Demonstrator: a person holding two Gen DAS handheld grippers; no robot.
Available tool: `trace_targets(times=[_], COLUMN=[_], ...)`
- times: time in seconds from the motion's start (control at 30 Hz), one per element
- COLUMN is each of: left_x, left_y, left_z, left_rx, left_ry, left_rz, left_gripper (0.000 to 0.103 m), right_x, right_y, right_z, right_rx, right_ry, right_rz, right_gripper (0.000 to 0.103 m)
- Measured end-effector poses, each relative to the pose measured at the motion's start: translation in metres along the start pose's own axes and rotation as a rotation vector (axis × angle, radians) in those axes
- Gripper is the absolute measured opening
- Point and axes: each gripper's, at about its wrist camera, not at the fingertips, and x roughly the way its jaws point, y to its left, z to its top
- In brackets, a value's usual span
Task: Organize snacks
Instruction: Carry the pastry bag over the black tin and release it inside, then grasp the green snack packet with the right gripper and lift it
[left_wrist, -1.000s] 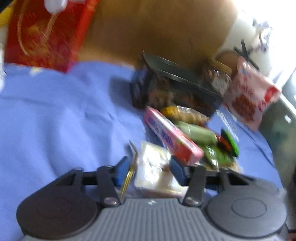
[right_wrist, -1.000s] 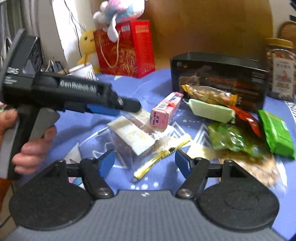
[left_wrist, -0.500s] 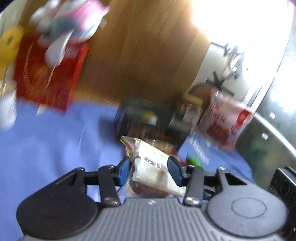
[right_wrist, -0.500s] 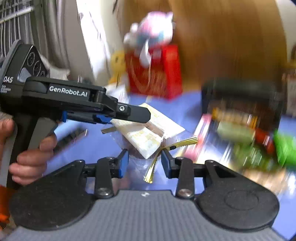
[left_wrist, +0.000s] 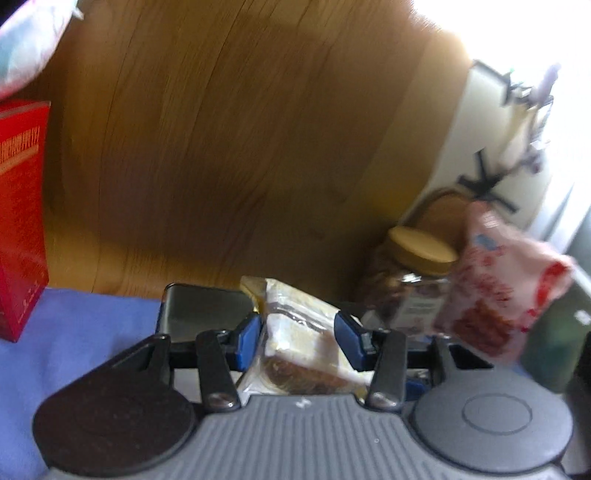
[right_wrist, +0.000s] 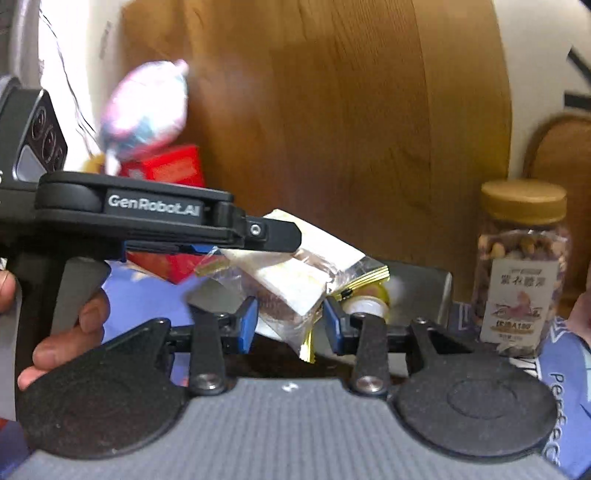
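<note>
Big curved wooden panel (left_wrist: 229, 155) fills the back, blue cloth-covered table (left_wrist: 74, 332) below it. In front of the panel sits the dark rectangular box (right_wrist: 417, 291), with the gold-lidded nut jar (right_wrist: 522, 266) right of it. Above the box hangs the clear-wrapped cake slice packet (right_wrist: 295, 280): left gripper (left_wrist: 298, 341) pinches its near end, right gripper (right_wrist: 290, 325) clamps its gold-tied end. Long axis runs gripper to gripper; the drop looks short.
</note>
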Motion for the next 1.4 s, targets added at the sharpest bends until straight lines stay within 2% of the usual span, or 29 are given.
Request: trace_targets(times=[0.07,0.13,0.2,0.3,0.43,0.53,0.6,0.67,0.77,0.8,0.87,0.93,1.03,1.13,1.17,1.27,1.4], left_x=[0.004,-0.006,-0.026,-0.053,-0.055,-0.035,-0.017,-0.008,-0.02,-0.029,-0.044,-0.064,-0.085,-0.104,-0.113,-0.144,-0.159], left_y=[0.002,0.004,0.004,0.003,-0.009,-0.018,-0.02,-0.017,-0.009,-0.006,-0.007,-0.008,-0.01,-0.005,-0.003,0.005,-0.006], left_z=[-0.004,-0.007,-0.012,-0.021,-0.05,-0.068,-0.079,-0.091,-0.095,-0.095,-0.099,-0.112,-0.124,-0.12,-0.119,-0.116,-0.118], left_rx=[-0.005,-0.003,0.002,0.009,0.072,0.119,0.15,0.137,0.08,0.057,0.057,0.076,0.102,0.047,0.029,-0.025,-0.043], left_ry=[0.014,0.002,-0.034,-0.062,-0.004,0.047,0.104,0.16,0.166,0.17,0.169,0.16,0.15,0.145,0.123,0.05,0.057], left_rz=[0.03,0.012,0.006,-0.044,-0.06,-0.008,0.021,0.039,0.026,0.016,0.004,0.012,0.018,-0.011,-0.018,-0.04,-0.127], left_gripper=[0.045,0.048,0.048,0.048,0.048,0.048,0.049,0.051,0.051,0.05,0.05,0.049,0.05,0.05,0.05,0.05,0.05], right_x=[0.014,0.015,0.002,-0.033,-0.064,-0.06,-0.053,-0.039,-0.025,-0.024,-0.026,-0.029,-0.039,-0.054,-0.061,-0.1,-0.142], right_y=[-0.003,-0.005,-0.01,-0.031,-0.067,-0.083,-0.083,-0.075,-0.064,-0.055,-0.039,-0.029,-0.004,0.006,0.007,0.011,0.01], right_z=[-0.003,-0.005,-0.008,-0.015,-0.046,-0.068,-0.076,-0.082,-0.094,-0.095,-0.094,-0.098,-0.106,-0.111,-0.109,-0.109,-0.127], right_rx=[-0.019,-0.025,-0.011,0.075,0.257,0.37,0.414,0.426,0.475,0.459,0.438,0.448,0.369,0.341,0.334,0.328,0.372], right_ry=[0.013,0.01,-0.024,-0.09,-0.081,-0.018,0.007,0.037,0.051,0.05,0.055,0.074,0.072,0.074,0.062,-0.046,-0.128], right_rz=[-0.011,-0.004,-0.002,0.015,-0.019,-0.051,-0.037,-0.027,0.046,0.047,0.061,0.125,0.135,0.152,0.145,0.097,0.022], right_gripper=[0.048,0.049,0.049,0.049,0.048,0.048,0.048,0.048,0.049,0.049,0.048,0.048,0.048,0.048,0.048,0.048,0.05])
